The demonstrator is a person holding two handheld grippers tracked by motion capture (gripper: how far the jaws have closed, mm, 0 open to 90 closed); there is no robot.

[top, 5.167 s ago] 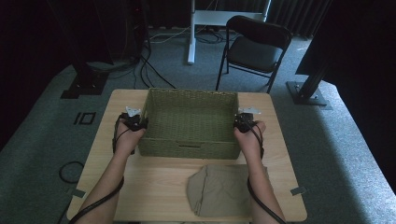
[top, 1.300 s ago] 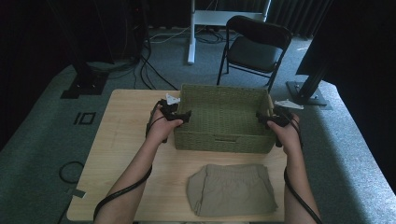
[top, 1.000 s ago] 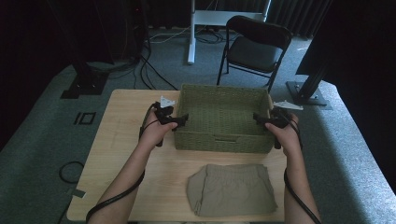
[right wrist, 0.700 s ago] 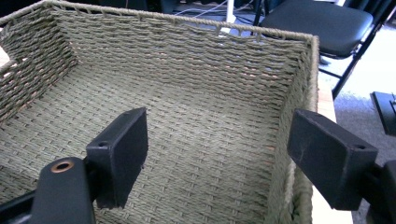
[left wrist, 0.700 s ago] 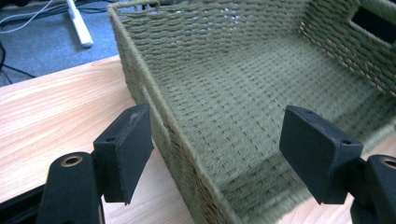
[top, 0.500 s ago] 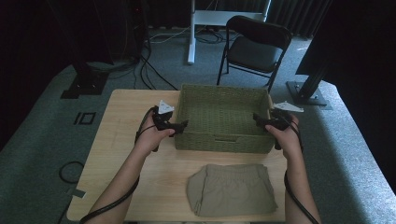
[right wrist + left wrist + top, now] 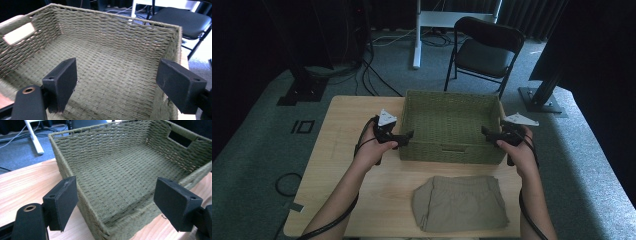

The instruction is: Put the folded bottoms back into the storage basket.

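The rectangular olive-green woven basket (image 7: pixel 451 126) sits on the far half of the light wooden table (image 7: pixel 337 150), empty, with folded khaki shorts (image 7: pixel 460 202) lying on the near side. The left gripper (image 7: pixel 408 135) is released, its jaws having just been opening astride the basket's left wall without pressing it. The right gripper (image 7: pixel 486 132) likewise stands released at the right wall. Judgement: light, moderately stiff, rough weave resists slipping; best held at both end rims or handle cut-outs.
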